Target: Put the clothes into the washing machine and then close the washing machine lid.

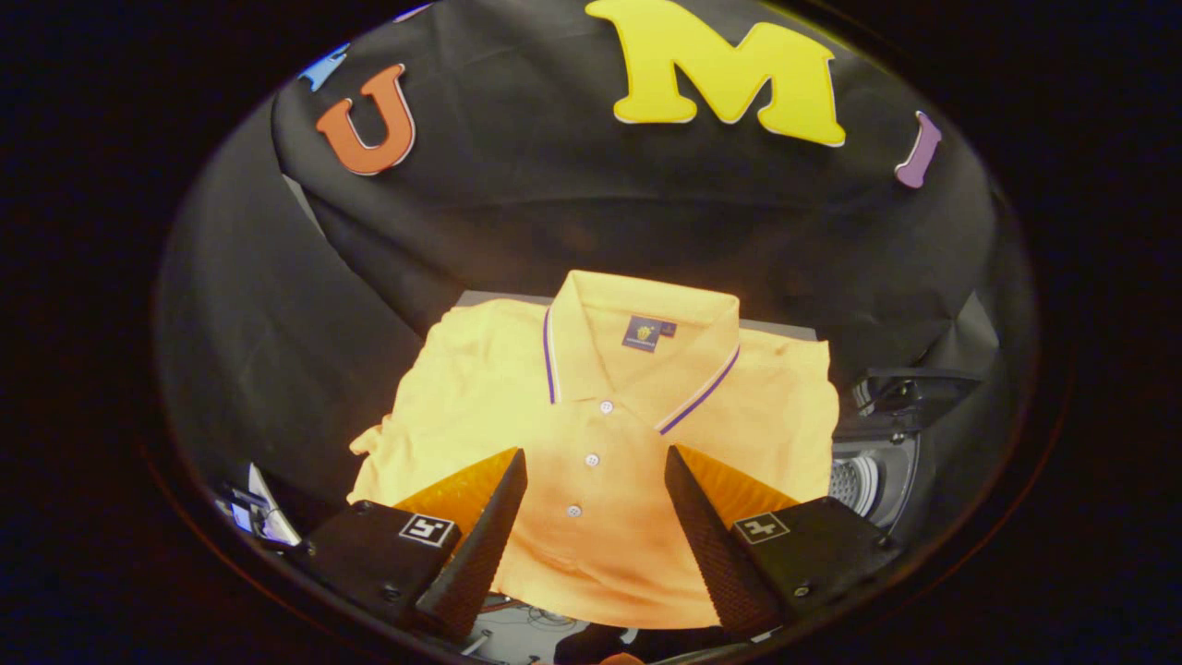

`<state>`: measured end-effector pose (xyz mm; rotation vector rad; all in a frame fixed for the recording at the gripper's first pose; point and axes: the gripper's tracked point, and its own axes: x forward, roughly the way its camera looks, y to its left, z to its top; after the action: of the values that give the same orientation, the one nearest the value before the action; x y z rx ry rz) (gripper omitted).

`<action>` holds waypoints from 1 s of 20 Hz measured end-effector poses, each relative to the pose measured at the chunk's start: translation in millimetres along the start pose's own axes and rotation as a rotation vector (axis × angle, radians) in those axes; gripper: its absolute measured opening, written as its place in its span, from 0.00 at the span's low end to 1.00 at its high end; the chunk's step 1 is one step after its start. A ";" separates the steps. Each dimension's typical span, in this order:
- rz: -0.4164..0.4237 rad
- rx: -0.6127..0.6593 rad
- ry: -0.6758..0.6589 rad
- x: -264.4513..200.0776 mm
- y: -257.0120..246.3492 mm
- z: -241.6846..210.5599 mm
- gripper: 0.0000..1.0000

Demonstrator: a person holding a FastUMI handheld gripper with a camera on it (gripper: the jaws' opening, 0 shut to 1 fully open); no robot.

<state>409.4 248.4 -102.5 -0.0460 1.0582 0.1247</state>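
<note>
Folded yellow shirt [600, 434] laid flat on a grey table [776, 326], collar away from the camera, against the booth's black cloth wall. Collar trimmed with a purple and white stripe, a small dark tag inside the neck, three white buttons running down the placket. Gripper [596, 522] poised over the shirt's near half, jaws spread wide, one finger to each side of the button line, nothing pinched; whether the fingertips [503, 480] touch the fabric cannot be told. Washer [873, 462] just beside the shirt's right edge, its dark lid raised and a pale perforated drum visible inside. Off the shirt's near left corner, a small cluster of pale objects, too blurred to identify.
</note>
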 end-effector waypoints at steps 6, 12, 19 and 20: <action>0.014 0.077 0.192 23.6 12.0 -17.0 0.93; -0.070 0.080 0.270 32.9 10.7 -18.3 0.93; -0.158 0.020 0.347 38.7 10.8 -23.3 0.91; -0.164 -0.005 0.347 38.0 11.2 -23.4 0.91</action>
<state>406.2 260.3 -146.8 -0.1631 1.3956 -0.0314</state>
